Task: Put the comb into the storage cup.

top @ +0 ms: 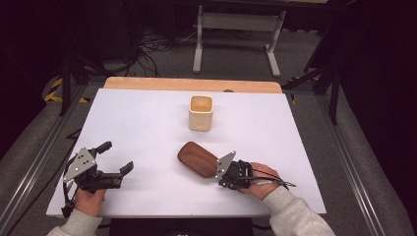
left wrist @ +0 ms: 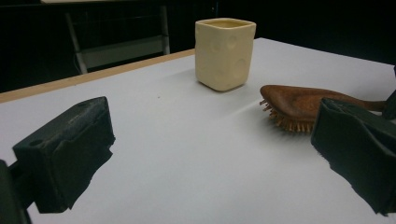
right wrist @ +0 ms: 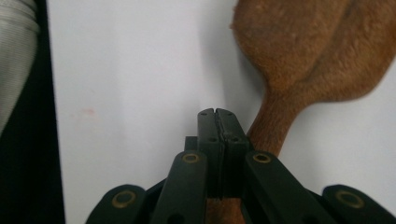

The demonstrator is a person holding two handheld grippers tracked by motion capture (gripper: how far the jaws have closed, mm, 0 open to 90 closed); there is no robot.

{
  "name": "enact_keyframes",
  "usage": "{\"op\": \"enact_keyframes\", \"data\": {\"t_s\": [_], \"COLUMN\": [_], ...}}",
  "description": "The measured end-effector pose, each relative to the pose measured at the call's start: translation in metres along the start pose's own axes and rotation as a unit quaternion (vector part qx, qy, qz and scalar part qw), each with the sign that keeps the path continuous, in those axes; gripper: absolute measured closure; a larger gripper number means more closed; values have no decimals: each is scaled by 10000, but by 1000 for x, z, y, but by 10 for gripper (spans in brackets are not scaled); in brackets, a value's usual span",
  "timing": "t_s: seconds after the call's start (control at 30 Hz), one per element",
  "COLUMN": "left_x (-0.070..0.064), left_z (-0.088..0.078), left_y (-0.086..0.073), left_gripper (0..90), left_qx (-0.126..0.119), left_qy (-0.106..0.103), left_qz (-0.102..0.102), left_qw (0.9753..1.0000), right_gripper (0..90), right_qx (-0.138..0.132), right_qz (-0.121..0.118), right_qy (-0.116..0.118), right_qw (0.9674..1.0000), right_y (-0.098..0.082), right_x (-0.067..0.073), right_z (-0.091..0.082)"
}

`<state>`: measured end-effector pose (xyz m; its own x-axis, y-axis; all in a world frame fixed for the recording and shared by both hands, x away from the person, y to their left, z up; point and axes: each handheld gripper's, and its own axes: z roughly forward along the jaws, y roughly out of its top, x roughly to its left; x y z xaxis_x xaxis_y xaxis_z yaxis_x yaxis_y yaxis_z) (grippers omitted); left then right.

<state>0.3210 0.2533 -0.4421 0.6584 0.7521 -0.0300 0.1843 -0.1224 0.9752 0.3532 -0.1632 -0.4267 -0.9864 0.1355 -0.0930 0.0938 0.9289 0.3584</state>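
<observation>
A brown wooden hairbrush (top: 197,159) lies bristles down on the white table (top: 147,123), its handle pointing toward my right gripper (top: 222,176). In the right gripper view the jaws are pressed together, and the brush handle (right wrist: 271,123) runs just right of them and under the gripper (right wrist: 217,112). A cream square cup (top: 201,112) stands upright behind the brush (left wrist: 299,105), mid-table. My left gripper (top: 118,157) rests at the near left, wide open, with nothing between its pads (left wrist: 70,149). The cup (left wrist: 225,52) is well ahead of it.
A wooden strip (top: 192,84) borders the table's far edge. Beyond it stand a white metal frame (top: 238,29) and cables on the floor. Metal rails (top: 344,147) run along both sides. Bare table lies between the two grippers.
</observation>
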Motion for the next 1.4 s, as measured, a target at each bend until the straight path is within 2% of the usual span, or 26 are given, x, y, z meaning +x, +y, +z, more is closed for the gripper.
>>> {"op": "enact_keyframes", "data": {"t_s": [0.17, 0.33, 0.4, 0.53, 0.63, 0.73, 0.77, 0.9, 0.97, 1.07, 1.17, 1.3, 1.4], "left_x": [0, 0, 0, 0, 0, 0, 0, 1, 1, 1, 1, 1, 1], "left_z": [0, 0, 0, 0, 0, 0, 0, 0, 0, 0, 0, 0, 0], "left_y": [0, 0, 0, 0, 0, 0, 0, 0, 0, 0, 0, 0, 0], "left_gripper": [2, 2, 2, 2, 2, 2, 2, 2, 2, 2, 2, 2, 2], "left_qx": [7, -7, -7, -29, -24, -14, -14, -41, -39, -41, -20, -22, -61], "left_qy": [0, 6, 6, 7, 5, 2, 6, 8, 8, 10, 11, 13, 9], "left_qz": [6, -2, 3, -1, 13, 5, 4, 76, 77, 76, 81, 104, 86], "left_qw": [10000, 10000, 10000, 10000, 10000, 10000, 10000, 10000, 10000, 10000, 10000, 9999, 9999], "right_gripper": [895, 886, 883, 852, 779, 640, 601, 316, 225, 69, 1, 1, 1], "right_qx": [26, -35, -146, -329, -458, -572, -606, -684, -713, -603, -555, -569, -567], "right_qz": [106, 145, 78, 120, 191, 272, 325, 688, 802, 1006, 1183, 1422, 1457], "right_qy": [-119, -33, -50, -92, -146, -264, -233, -375, -456, -609, -700, -784, -807], "right_qw": [9999, 9999, 9999, 9993, 9987, 9976, 9974, 9946, 9932, 9912, 9890, 9851, 9844], "right_y": [-4, -2, -1, 1, 2, 3, 3, 4, 5, 6, 8, 11, 12], "right_x": [-3, 1, 1, 2, 2, 1, 1, -1, -2, -4, -6, -8, -9], "right_z": [-1, -4, -5, -12, -18, -20, -20, -19, -17, -13, -11, -10, -9]}}
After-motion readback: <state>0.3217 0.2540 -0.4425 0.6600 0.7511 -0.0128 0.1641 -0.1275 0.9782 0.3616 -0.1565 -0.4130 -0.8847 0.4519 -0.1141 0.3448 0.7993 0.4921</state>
